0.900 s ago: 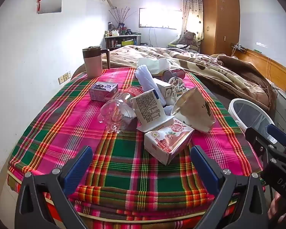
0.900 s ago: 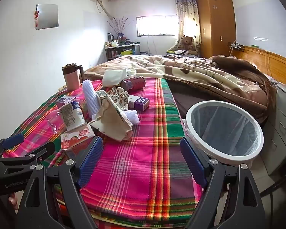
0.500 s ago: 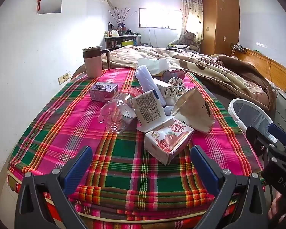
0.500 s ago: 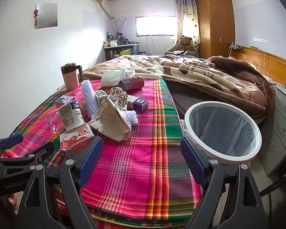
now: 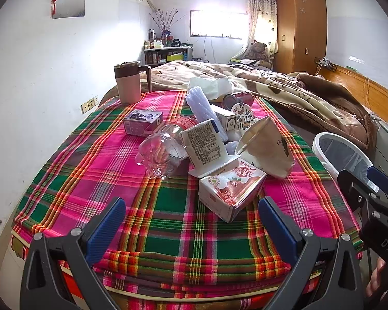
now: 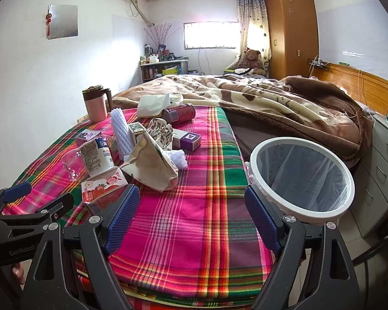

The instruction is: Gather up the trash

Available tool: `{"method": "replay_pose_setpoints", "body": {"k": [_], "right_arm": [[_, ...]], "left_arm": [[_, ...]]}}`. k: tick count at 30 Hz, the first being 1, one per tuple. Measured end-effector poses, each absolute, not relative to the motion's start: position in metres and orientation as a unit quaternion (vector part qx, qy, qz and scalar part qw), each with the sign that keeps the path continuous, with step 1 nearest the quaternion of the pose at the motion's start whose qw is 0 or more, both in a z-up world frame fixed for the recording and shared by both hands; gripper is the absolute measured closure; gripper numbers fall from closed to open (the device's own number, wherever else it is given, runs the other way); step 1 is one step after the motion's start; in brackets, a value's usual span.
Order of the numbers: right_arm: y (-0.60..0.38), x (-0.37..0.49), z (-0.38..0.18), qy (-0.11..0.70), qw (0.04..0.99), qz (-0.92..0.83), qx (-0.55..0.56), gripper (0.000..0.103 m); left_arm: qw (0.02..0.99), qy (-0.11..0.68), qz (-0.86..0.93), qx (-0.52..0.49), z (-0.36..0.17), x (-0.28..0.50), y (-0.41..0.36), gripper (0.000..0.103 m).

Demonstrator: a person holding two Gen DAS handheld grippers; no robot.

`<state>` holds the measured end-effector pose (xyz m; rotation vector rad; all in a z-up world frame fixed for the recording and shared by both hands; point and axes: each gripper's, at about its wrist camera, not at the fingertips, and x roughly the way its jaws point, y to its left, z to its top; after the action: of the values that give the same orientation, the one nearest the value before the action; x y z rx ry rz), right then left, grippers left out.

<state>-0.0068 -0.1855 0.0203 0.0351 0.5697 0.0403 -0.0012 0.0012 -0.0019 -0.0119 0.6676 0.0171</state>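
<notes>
Almost nothing has moved. In the left view, the left gripper (image 5: 191, 222) gapes empty just short of the strawberry carton (image 5: 231, 190): light, crushable, best pinched across its flat sides. In the right view, the right gripper (image 6: 191, 215) gapes empty, beside the bin (image 6: 301, 210); the carton sits left.

Your left gripper (image 5: 191, 222) and right gripper (image 6: 191, 214) look alike: black skeletal frames with triangular cutouts, silver screws beside the blue ribbed pads (image 5: 104, 228), and white lettering on each black body.
</notes>
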Motion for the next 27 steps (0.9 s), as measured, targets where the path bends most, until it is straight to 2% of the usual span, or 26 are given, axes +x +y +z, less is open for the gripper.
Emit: {"method": "replay_pose_setpoints", "body": {"k": [27], "right_arm": [[-0.1865, -0.0069, 0.02, 0.281, 0.959, 0.019, 0.017, 0.018]], "left_arm": [[0.945, 0.327, 0.008, -0.008, -0.0015, -0.0009, 0.0044, 0.0]]}}
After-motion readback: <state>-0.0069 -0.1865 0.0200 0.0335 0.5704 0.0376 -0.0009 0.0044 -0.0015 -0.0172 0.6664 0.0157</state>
